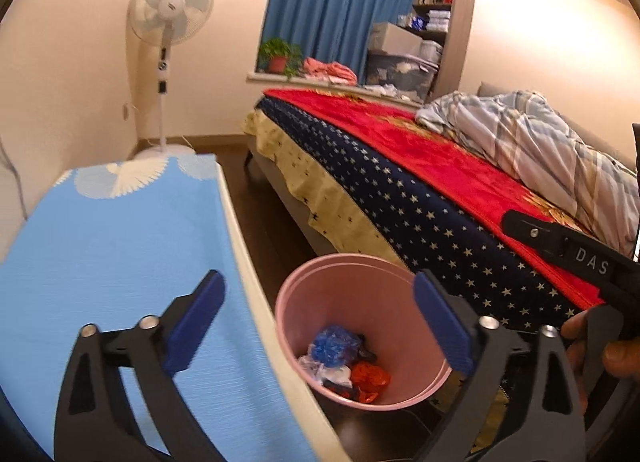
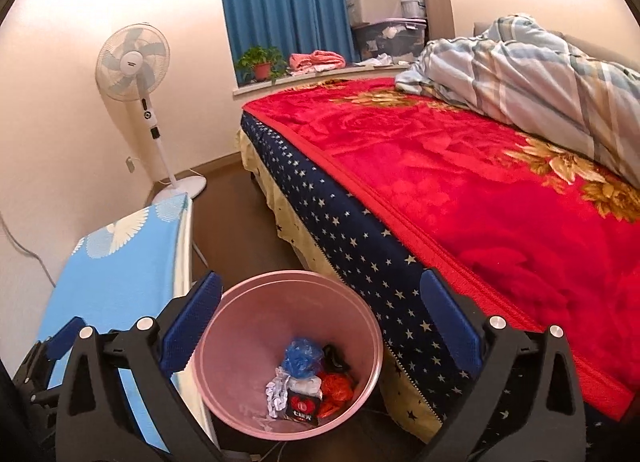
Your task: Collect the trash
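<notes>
Both hand-held grippers spread wide and empty above the pink bin.

The left hand-held gripper (image 1: 316, 318) and right hand-held gripper (image 2: 322, 318) hung over the bin (image 2: 240, 302), jaws fully apart, nothing between the pads. The trash (image 2: 308, 386) lay at the bin's bottom: a crumpled blue bag, red wrapper, white paper and a small dark packet. It looked light, soft and crushable, the plastic likely slippery, so a pinch on a bunched fold would probably hold best. The bin stood on the floor, squeezed between the blue-covered worktop (image 1: 120, 230) on one side and the bed (image 2: 460, 190) on the other; the worktop's edge sat just beside the rim. Open room lay mainly above the bin and along the floor strip beyond it, toward the fan (image 2: 134, 62).
</notes>
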Available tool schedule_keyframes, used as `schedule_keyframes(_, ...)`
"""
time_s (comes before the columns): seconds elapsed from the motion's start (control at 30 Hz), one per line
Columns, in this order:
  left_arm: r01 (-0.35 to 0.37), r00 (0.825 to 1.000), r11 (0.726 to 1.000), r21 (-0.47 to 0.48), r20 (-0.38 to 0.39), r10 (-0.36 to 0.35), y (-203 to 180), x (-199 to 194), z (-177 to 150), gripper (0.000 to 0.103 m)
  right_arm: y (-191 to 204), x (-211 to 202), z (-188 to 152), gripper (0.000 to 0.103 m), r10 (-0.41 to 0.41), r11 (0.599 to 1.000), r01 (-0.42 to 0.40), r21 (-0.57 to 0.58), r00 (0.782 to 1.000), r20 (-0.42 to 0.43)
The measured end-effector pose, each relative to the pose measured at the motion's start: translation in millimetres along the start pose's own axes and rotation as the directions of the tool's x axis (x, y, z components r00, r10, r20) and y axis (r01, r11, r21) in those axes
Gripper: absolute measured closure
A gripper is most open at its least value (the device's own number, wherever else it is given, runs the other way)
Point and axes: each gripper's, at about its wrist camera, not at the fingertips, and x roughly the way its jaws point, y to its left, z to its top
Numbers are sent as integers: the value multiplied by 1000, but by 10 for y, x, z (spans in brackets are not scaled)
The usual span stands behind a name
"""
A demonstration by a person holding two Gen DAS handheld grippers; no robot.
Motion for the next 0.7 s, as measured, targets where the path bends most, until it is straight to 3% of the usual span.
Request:
schedule_keyframes(0.23, -80, 997, 993, -91, 6, 81, 289, -389, -20, 8, 106, -343, -76, 5, 41, 998, -40, -49, 999, 10)
schedule_keyframes(0.4, -219, 975, 969, -112, 15, 222, 370, -751, -117, 8, 265, -540, -244, 5, 60, 992, -58, -114, 998, 13)
schedule_keyframes(0.57, -303, 953, 948, -99, 2, 304, 370, -1083, -271, 8, 462, -708, -516, 5, 79, 981, -79, -177, 997, -8)
schedule_keyframes(0.7, -330, 944, 940, -91, -28, 329, 411, -1247, -467, 8, 597, -774, -721, 5, 85, 971, -90, -220, 996, -31)
